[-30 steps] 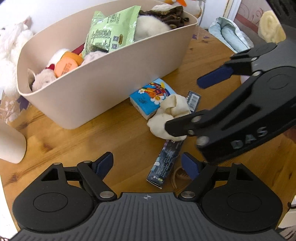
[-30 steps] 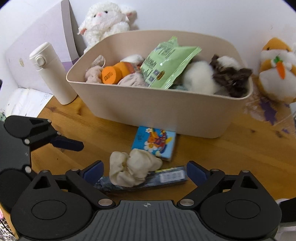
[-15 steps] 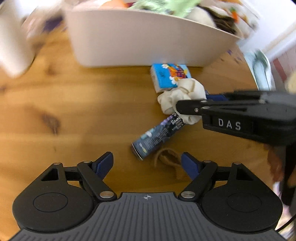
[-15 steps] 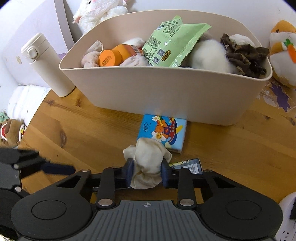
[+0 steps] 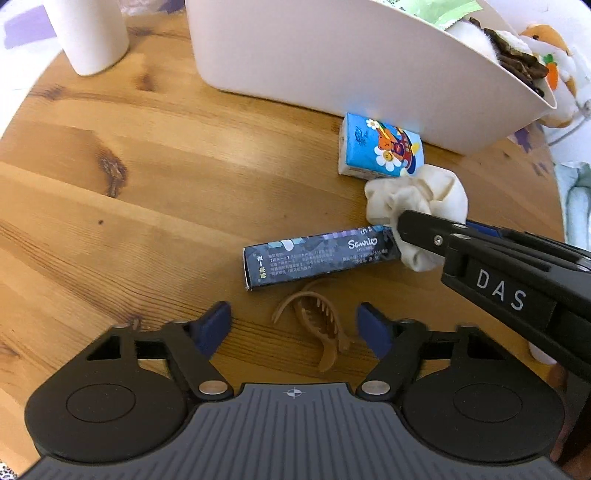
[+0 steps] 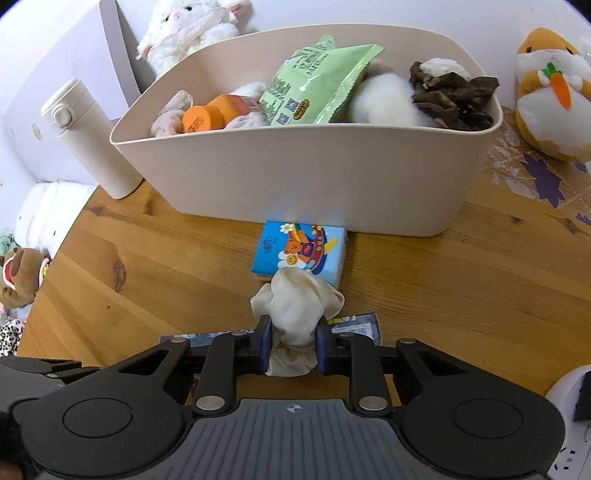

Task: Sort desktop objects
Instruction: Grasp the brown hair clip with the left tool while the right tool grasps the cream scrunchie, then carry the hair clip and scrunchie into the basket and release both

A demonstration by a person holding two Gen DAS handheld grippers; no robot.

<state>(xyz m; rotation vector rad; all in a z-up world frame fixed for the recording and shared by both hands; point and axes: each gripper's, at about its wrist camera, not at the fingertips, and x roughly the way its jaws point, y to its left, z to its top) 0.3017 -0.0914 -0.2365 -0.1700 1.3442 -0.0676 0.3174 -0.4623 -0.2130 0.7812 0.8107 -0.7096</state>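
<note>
A cream scrunchie (image 6: 295, 310) is pinched between the pads of my right gripper (image 6: 292, 345), whose jaws are still closing on it; the left wrist view shows the scrunchie (image 5: 417, 195) in that gripper from the side. My left gripper (image 5: 295, 326) points down over a brown hair claw (image 5: 317, 325) that lies between its closing jaws, the pads clear of it. A dark long box (image 5: 317, 254) lies just beyond the claw. A blue tissue pack (image 6: 301, 251) sits against the beige bin (image 6: 310, 177).
The bin holds a green snack bag (image 6: 314, 88), an orange bottle (image 6: 210, 114) and plush items. A white flask (image 6: 88, 136) stands left of it. Plush toys sit at the back (image 6: 192, 29) and right (image 6: 550, 88). A white power strip (image 6: 572, 421) lies at the right.
My right gripper shut on the scrunchie. My left gripper rolled, dropped toward the table over the hair claw, and its jaws narrowed.
</note>
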